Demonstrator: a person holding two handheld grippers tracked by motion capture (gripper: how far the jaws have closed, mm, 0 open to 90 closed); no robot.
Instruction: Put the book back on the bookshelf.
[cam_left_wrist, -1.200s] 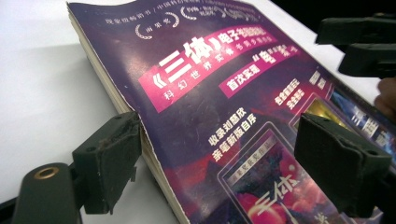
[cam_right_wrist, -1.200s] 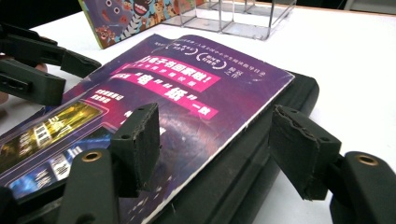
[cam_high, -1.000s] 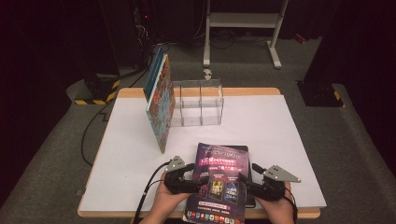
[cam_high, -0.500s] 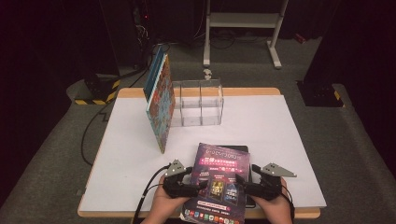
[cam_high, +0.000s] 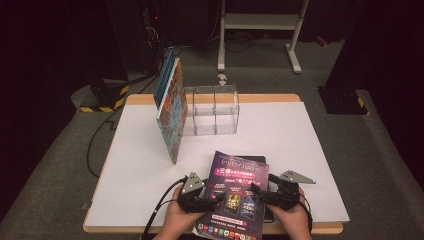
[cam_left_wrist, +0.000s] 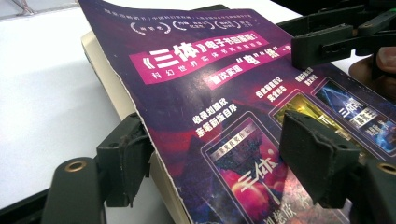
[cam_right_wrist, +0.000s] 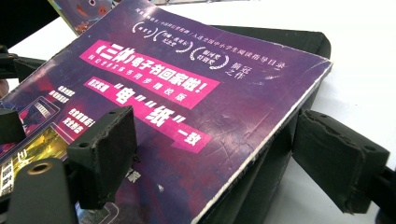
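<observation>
Closest to the person, the purple book (cam_high: 234, 196) lies at the table's near edge, long axis running away from them. The left gripper (cam_left_wrist: 212, 161) straddles its left edge, jaws just closing but not yet pressing; the right gripper (cam_right_wrist: 224, 158) straddles the right edge, jaws just opened.

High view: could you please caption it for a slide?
Both grippers' fingers straddle a purple book at the table's near edge.

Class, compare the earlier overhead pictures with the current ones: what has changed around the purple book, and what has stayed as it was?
Little moved. The left gripper has just been closing around the left edge of the purple book; the right gripper has just been opening, with the book's right edge between its jaws. Neither pair of pads visibly presses on it yet. The book, the leaning books and the clear organizer stayed put.
</observation>
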